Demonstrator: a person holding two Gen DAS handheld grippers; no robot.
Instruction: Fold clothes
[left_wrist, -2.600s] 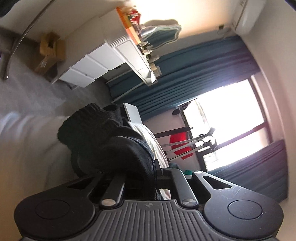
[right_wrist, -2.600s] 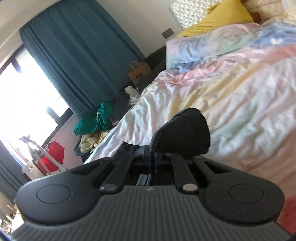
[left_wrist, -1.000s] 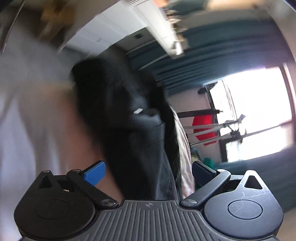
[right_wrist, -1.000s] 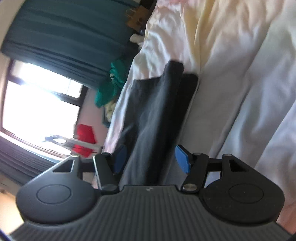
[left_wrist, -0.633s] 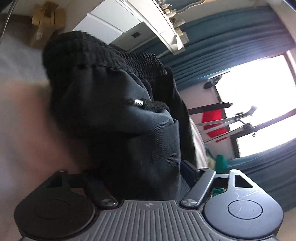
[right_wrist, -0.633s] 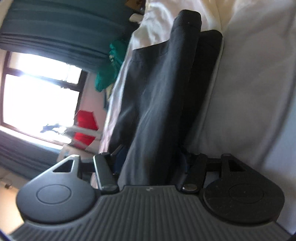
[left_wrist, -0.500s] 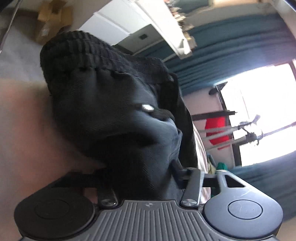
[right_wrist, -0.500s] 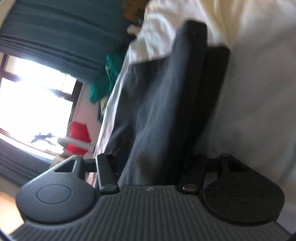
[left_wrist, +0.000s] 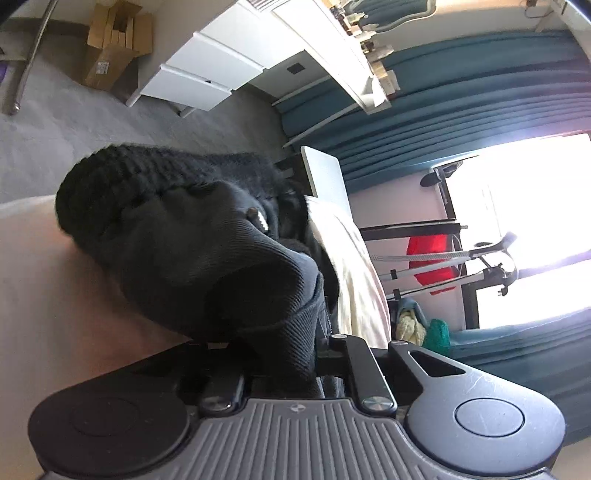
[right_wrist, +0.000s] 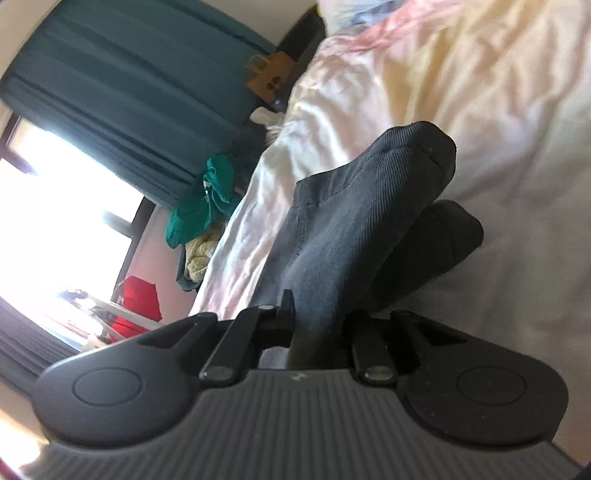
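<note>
Left tongs (left_wrist: 284, 373) closing on the black trousers (left_wrist: 192, 251), cloth bunched thick between the jaws and pinched near the ribbed elastic waistband (left_wrist: 147, 166) (metal-tipped drawstring end (left_wrist: 260, 221) just showing in the folds). Waistband end lifted, hanging over the pale bed sheet (left_wrist: 351, 280). Beyond it: grey carpet (left_wrist: 110, 118), white drawer unit (left_wrist: 207, 74), cardboard box (left_wrist: 110, 48), teal curtains (left_wrist: 461, 96), bright window (left_wrist: 535, 229) with a drying rack (left_wrist: 461, 258) and something red (left_wrist: 432, 258) in front.

Right tongs (right_wrist: 317, 328) closing too, clamped on the trousers (right_wrist: 351, 221) at the leg end, fabric filling the gap between the jaws. Two hemmed cuffs (right_wrist: 424, 147) pointing away, one above the other, the lower one resting on the pastel duvet (right_wrist: 461, 92) of the bed. Left of the bed: heap of green and yellow clothes (right_wrist: 199, 214), paper bag (right_wrist: 269, 74) (blurred), teal curtain (right_wrist: 129, 92).
</note>
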